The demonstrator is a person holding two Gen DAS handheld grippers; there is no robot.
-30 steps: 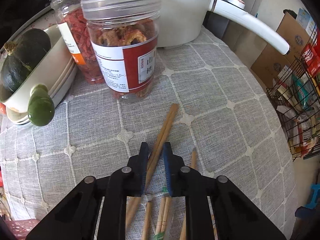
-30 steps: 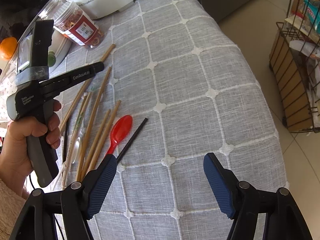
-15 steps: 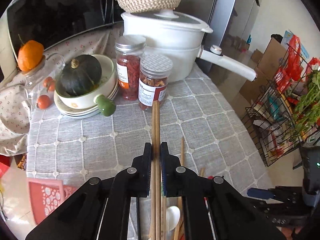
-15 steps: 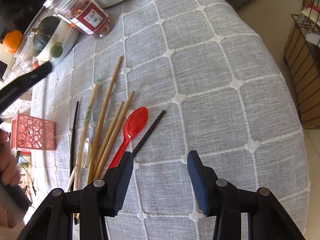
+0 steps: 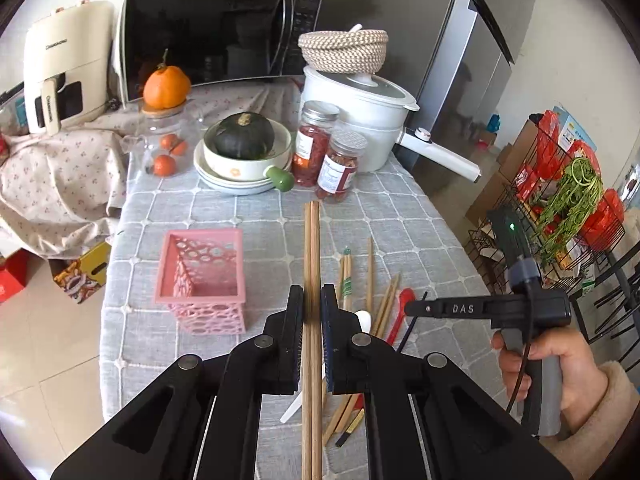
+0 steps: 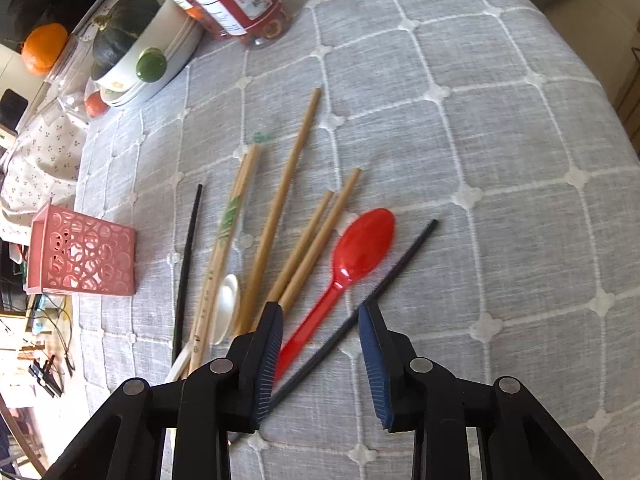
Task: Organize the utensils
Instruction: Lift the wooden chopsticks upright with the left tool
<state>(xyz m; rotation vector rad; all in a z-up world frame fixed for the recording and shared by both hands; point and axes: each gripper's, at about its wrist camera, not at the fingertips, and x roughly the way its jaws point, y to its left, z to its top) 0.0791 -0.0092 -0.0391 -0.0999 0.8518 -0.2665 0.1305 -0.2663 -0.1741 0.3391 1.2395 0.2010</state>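
My left gripper (image 5: 311,300) is shut on a pair of wooden chopsticks (image 5: 312,248) and holds them high above the table. A pink openwork basket (image 5: 202,276) stands below and to its left; it also shows in the right wrist view (image 6: 80,258). My right gripper (image 6: 320,320) is open, low over the table, with a red spoon (image 6: 352,256) and a black chopstick (image 6: 384,280) running between its fingers. Several wooden chopsticks (image 6: 280,196), a white spoon (image 6: 224,312) and another black chopstick (image 6: 188,256) lie to the left.
At the back stand two jars (image 5: 336,170), a bowl with a green squash (image 5: 244,144), a white pot (image 5: 360,108) and a microwave (image 5: 216,36). A wire rack (image 5: 560,200) stands off the table's right edge. The grey checked tablecloth (image 6: 500,160) drops off at the right.
My left gripper has risen and pulled back with the chopsticks, so the basket and whole table show. My right gripper has moved down and forward over the red spoon and black chopstick, jaws narrower.
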